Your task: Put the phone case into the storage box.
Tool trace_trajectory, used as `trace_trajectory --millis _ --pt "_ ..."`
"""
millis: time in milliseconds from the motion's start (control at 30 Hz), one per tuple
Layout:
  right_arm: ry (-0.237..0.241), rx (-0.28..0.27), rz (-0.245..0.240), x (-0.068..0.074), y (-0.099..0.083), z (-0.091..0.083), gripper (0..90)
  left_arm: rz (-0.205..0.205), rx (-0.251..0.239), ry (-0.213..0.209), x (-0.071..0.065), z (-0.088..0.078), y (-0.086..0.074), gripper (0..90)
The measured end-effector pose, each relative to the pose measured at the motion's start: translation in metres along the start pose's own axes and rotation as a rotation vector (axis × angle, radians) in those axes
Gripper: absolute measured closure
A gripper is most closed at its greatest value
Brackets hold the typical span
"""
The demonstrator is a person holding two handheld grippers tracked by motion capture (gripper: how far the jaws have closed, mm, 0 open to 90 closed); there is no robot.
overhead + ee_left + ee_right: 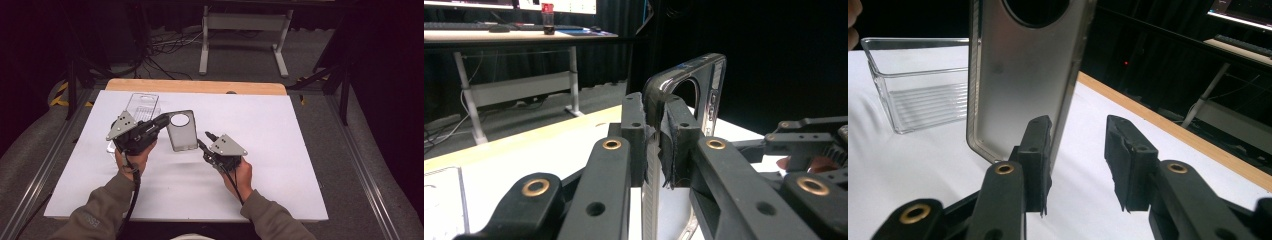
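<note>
A smoky grey phone case (181,131) with a round camera hole is held upright above the white table. My left gripper (167,119) is shut on its upper left edge. In the left gripper view the pads (633,130) pinch the case's rim (704,85) edge-on. My right gripper (204,141) is open at the case's lower right corner. In the right gripper view the case (1018,75) stands against the inner side of the left jaw, and the gap between the right gripper's (1078,160) jaws is otherwise free.
A clear plastic box (141,106) lies on the white table cover (280,150) behind the left gripper, and is also seen as the clear box (918,85). The wooden table edge (195,86) runs along the far side. A white desk frame (245,30) and cables are on the floor beyond.
</note>
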State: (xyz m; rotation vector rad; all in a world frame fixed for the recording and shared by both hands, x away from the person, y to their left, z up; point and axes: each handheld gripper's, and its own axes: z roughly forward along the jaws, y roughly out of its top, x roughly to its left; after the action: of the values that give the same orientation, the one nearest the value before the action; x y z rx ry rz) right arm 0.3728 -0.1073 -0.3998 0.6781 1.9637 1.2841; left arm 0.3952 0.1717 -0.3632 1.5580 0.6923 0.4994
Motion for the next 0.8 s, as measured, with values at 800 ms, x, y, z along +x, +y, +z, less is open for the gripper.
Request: trace_trajectory --millis 800 --pt "0.056 -0.057 -0.046 -0.021 -0.007 -0.039 62.3 0.061 0.029 0.029 0.01 -0.013 0.001 82.0"
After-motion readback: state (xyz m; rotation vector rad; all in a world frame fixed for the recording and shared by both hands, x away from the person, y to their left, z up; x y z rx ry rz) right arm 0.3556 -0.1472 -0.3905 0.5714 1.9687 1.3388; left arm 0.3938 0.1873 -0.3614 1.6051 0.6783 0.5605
